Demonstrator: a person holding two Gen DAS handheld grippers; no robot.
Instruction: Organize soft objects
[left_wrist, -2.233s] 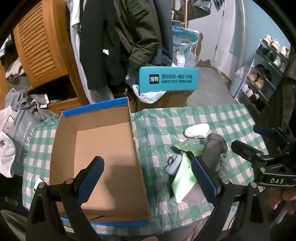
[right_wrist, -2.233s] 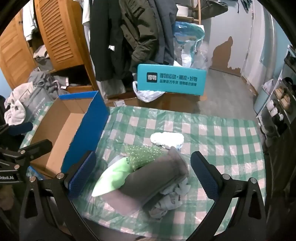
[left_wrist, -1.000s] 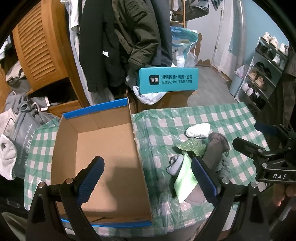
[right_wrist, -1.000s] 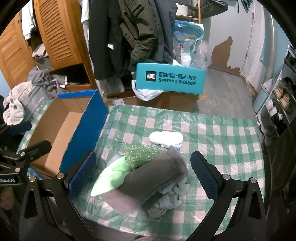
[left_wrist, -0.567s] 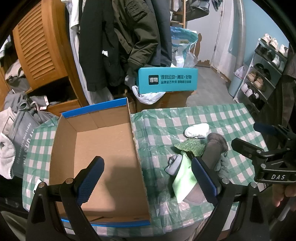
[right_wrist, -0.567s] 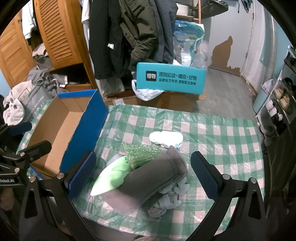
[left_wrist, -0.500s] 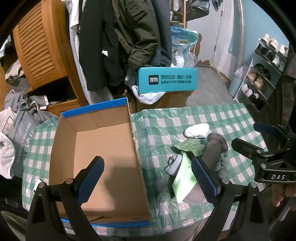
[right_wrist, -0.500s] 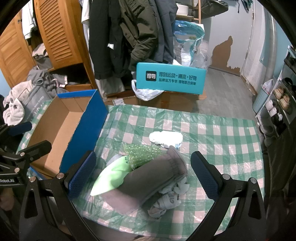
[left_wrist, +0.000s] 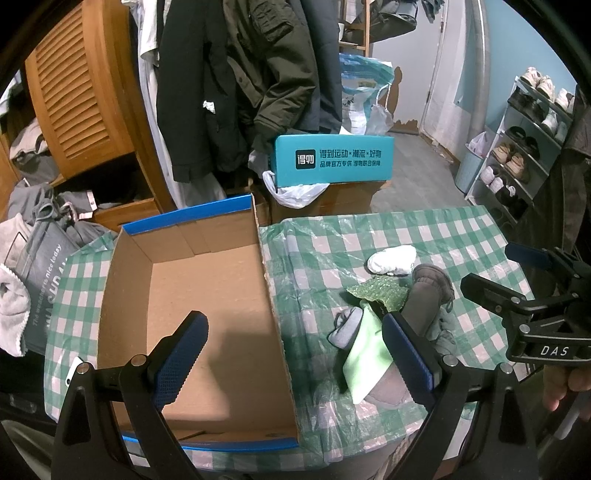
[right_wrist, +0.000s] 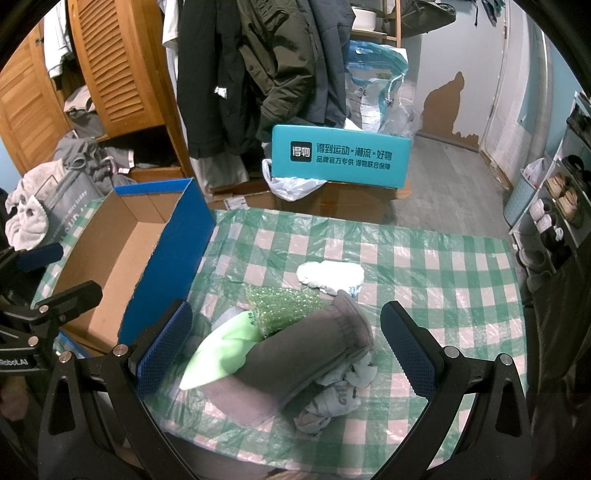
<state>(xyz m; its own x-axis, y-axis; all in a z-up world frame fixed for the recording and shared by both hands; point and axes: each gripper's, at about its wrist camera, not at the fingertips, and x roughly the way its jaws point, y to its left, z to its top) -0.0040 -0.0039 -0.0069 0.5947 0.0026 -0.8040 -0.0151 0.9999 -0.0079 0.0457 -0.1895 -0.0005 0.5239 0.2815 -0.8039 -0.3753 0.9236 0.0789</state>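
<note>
— Checked green-and-white cloth (right_wrist: 424, 266) covers my worktop; behind it I see hanging coats (left_wrist: 258, 74), a louvred wooden cabinet (left_wrist: 77, 92) and a teal box (right_wrist: 340, 155) on cartons; what sits on your side?

— On my left half, the open cardboard box (left_wrist: 199, 295) with blue rims; its inside is bare cardboard; my left gripper (left_wrist: 295, 354) hovers over its near right wall, jaws spread wide, holding nothing.

— And the soft things?

— Heaped on the cloth just right of the box; a grey rolled garment (right_wrist: 295, 362) lies across a light green cloth (right_wrist: 218, 354), with green bubble wrap (right_wrist: 284, 306) touching both, crumpled grey socks (right_wrist: 336, 391) at the near edge, and a white bundle (right_wrist: 328, 275) lying apart, farther back.

— Your right gripper (right_wrist: 284, 354)?

— Above the heap, jaws wide apart and empty, one either side of the grey roll; the far and right cloth is bare up to its edges.
</note>
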